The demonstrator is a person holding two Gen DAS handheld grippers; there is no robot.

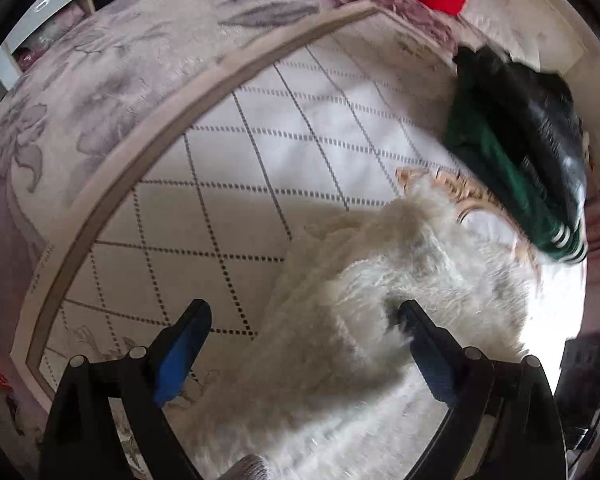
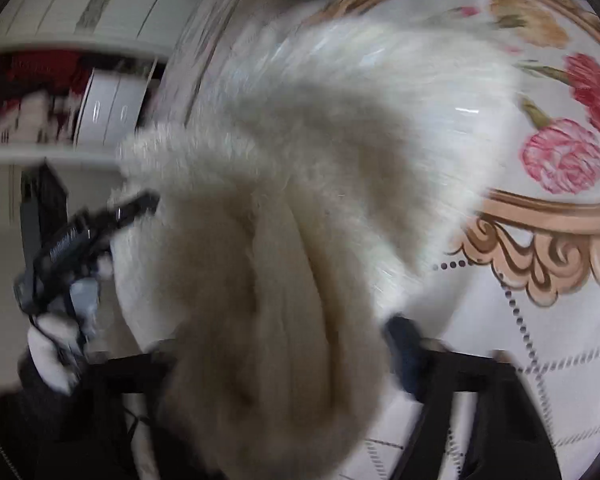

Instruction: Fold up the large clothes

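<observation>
Fluffy white garment [image 1: 380,280]: closest to my cameras; it lies bunched on the white checked cloth [image 1: 260,140], near its middle
Left claw [image 1: 304,320]: wide apart; one fingertip touches the fluff, the other hangs over bare cloth; nothing pinched
Right claw [image 2: 284,344]: a thick roll of fluff sits between the fingers; too blurry, so I cannot tell if they squeeze it
How far: I think folding has only started; the garment is still lumpy, not flat or neat
Edges: the tan border [image 1: 140,128] of the cloth is far from the garment
Open room: lots of bare cloth between garment and border; a dark green pile [image 1: 500,152] lies close on the other side
</observation>
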